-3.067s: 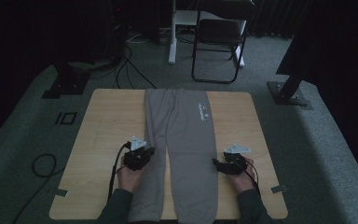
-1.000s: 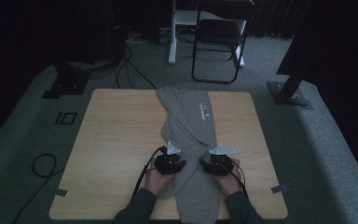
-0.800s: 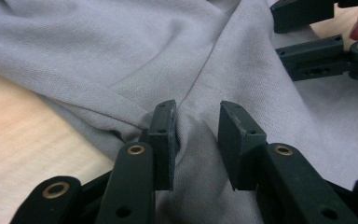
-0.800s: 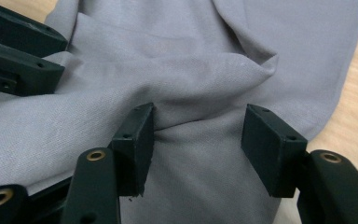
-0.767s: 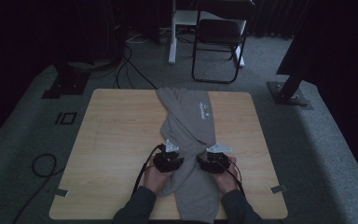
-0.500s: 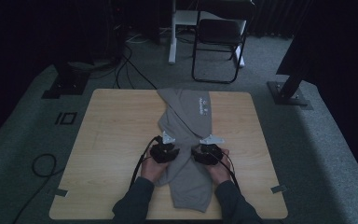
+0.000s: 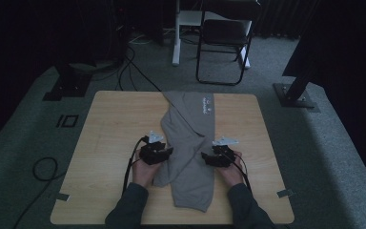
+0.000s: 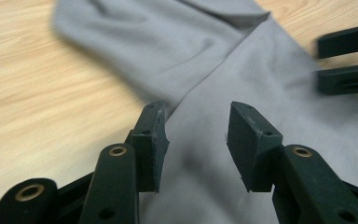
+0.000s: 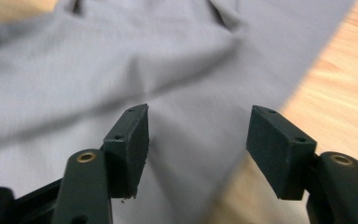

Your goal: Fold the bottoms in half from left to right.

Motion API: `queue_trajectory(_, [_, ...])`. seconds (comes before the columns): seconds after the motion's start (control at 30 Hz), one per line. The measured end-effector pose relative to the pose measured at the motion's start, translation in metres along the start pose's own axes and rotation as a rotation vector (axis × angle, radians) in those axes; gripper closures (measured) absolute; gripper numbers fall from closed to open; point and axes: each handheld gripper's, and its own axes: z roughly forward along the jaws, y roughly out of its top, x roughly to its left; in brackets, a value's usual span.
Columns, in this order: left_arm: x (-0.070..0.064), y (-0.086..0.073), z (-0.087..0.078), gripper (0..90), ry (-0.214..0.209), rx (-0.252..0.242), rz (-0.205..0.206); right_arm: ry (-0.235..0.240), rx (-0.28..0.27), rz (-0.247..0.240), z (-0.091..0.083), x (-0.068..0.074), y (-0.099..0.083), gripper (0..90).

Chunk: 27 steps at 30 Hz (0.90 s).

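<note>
High view, grey trousers folded between left gripper and right gripper, both jaws apart.

Dim room — grey carpet, folding chair.

Dim, underexposed high view, dark surroundings, brighter soft-lit gripper views, blurred cloth, sharp near tongs

Grey trousers with a small print

A small white-and-red mark sits on the grey trousers near the table's far edge, too small to read.
</note>
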Motion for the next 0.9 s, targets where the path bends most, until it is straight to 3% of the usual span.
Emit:
queue_trajectory(0.13, [0.012, -0.022, -0.013, 56.7, 0.032, 0.016, -0.049, -0.015, 0.031, -0.025, -0.021, -0.006, -0.021, 38.2])
queue_trajectory(0.33, [0.022, -0.04, -0.008, 55.2, 0.062, 0.044, -0.112, -0.058, 0.012, -0.003, -0.039, -0.015, -0.038, 39.0])
queue_trajectory(0.47, [0.016, -0.042, -0.004, 54.9, 0.071, 0.042, -0.088, -0.118, 0.009, -0.039, -0.035, -0.013, -0.039, 39.7])
queue_trajectory(0.53, [0.012, -0.042, -0.002, 59.7, 0.085, 0.039, -0.072, -0.13, 0.005, -0.038, -0.034, -0.011, -0.038, 39.8])
queue_trajectory(0.7, [0.006, -0.045, -0.003, 80.7, 0.086, 0.019, -0.06, -0.129, 0.002, -0.034, -0.033, -0.012, -0.038, 39.8])
queue_trajectory(0.8, [-0.002, -0.041, -0.007, 84.2, 0.078, 0.0, -0.042, -0.126, 0.0, -0.02, -0.033, -0.015, -0.038, 39.7])
queue_trajectory(0.9, [-0.013, -0.035, -0.012, 84.7, 0.04, -0.023, -0.023, -0.12, -0.002, -0.007, -0.033, -0.017, -0.038, 39.7])
